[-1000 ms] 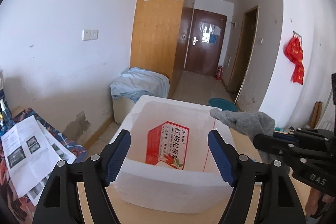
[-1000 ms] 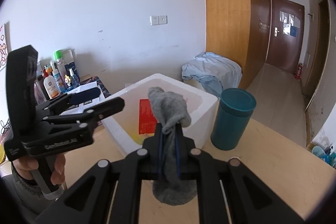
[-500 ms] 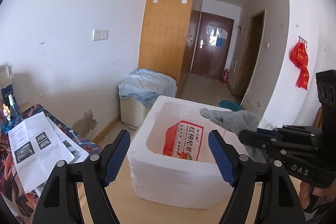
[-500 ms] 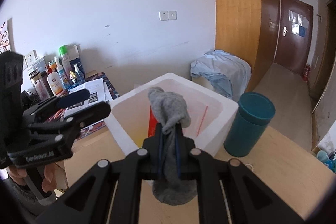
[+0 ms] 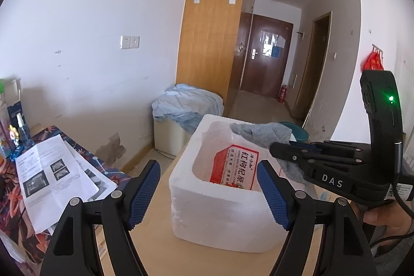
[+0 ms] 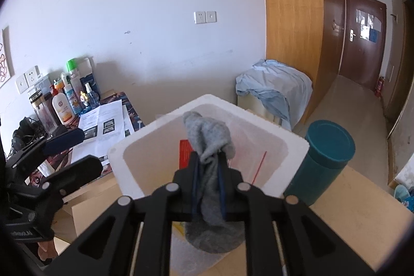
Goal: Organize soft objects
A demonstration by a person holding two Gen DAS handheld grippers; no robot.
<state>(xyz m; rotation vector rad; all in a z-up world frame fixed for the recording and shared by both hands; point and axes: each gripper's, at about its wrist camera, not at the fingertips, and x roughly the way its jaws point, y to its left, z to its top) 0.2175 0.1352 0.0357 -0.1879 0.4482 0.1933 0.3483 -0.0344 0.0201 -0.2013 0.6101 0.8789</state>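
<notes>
Left wrist view
Left claw [image 5: 207, 194]: was seen spread wide with nothing between its blue pads, held low at 6 o'clock.
Foam box [image 5: 191, 188]: was set on the bench [image 5: 160, 252] straight ahead of the left claw, at 12 o'clock from it, its open top turned upward; a red printed carton [image 5: 234, 167] was seen inside.
Grey sock [image 5: 261, 132]: was carried at 2 o'clock from the left claw, its free end draped over the far right part of the box rim.
Right claw [image 5: 280, 149]: was brought in from 3 o'clock, level over the right wall of the box, with the sock caught at its tip.

Right wrist view
Right claw [image 6: 208, 180]: was found with its jaws just eased apart a little; the grey sock [image 6: 207, 144] was still lodged between the blue pads, so the hold was judged loosened rather than let go.
Sock's long axis: was seen running roughly 12 to 6 o'clock through the jaws, one end bunched above them, the other hanging below over the near wall.
Foam box [image 6: 129, 172]: lay directly beyond and beneath the claw tip; the upper bunch of the sock was seen against the box's inside.
Teal canister [image 6: 323, 159]: stood just beside the box at 3 o'clock.
Left claw [image 6: 75, 149]: was seen at 9 o'clock, apart from the sock.

Deciding relation
Nearer hand: the right, already at the box; a drop into the box was judged to need only a wider opening.
</notes>
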